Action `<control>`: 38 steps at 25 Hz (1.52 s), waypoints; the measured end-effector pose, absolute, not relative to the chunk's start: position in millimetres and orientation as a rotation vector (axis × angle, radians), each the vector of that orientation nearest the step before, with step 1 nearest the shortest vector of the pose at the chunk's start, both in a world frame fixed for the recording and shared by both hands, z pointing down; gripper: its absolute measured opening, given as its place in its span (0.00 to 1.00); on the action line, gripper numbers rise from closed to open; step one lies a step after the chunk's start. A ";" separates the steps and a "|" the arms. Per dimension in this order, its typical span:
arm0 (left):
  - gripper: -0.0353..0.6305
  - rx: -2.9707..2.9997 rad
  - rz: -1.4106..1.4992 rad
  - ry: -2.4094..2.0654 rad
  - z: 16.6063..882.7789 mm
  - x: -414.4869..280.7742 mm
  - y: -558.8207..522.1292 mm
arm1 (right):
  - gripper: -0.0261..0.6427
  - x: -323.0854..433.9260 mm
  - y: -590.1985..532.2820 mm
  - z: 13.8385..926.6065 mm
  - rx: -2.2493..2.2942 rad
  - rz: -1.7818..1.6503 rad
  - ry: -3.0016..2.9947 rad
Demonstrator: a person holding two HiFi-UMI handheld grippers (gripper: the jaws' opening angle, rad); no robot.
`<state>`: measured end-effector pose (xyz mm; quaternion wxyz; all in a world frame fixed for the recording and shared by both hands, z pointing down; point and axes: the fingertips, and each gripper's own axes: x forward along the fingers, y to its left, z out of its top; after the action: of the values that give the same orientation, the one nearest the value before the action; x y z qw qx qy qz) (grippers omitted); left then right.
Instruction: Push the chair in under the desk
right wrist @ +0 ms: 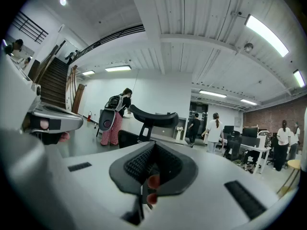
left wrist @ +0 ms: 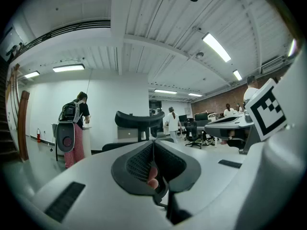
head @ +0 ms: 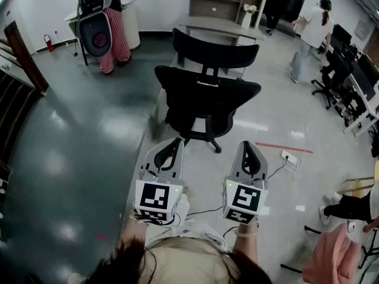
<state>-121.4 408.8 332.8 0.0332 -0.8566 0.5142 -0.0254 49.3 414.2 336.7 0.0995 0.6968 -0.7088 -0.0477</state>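
A black office chair [head: 204,102] stands in the middle of the head view, its backrest and headrest [head: 216,51] turned towards me. Beyond it is a grey desk [head: 216,23]. My left gripper [head: 171,144] and right gripper [head: 249,147] are held side by side just short of the chair's back, apart from it. Both point level at the chair, jaws shut with nothing between them. The left gripper view has the headrest [left wrist: 139,119] rising over the shut left gripper [left wrist: 153,143]. It also shows [right wrist: 154,117] above the shut right gripper [right wrist: 154,145] in the right gripper view.
A person in red checked trousers [head: 112,34] stands at the back left beside a white counter. Another person in white [head: 309,37] walks at the back right near more office chairs [head: 337,81]. A power strip [head: 290,157] with cable lies on the floor right of the chair.
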 end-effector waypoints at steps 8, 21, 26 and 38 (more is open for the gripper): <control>0.08 -2.653 -0.129 1.615 337.7 -124.1 394.0 | 0.07 46.4 401.6 337.9 2.040 -0.145 -2.108; 0.08 -2.627 -0.187 1.645 345.7 -130.6 329.3 | 0.08 45.9 345.5 345.7 1.972 -0.121 -2.120; 0.08 -2.631 -0.189 1.665 352.5 -133.5 303.6 | 0.08 45.0 321.3 362.8 1.917 -0.033 -2.130; 0.08 -2.632 -0.245 1.628 361.2 -141.5 244.9 | 0.08 39.7 268.0 360.6 1.921 -0.115 -2.099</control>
<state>-141.5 244.9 361.2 0.0185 -0.8477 0.5243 -0.0788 39.7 268.0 360.6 0.1464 0.6672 -0.7293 -0.0398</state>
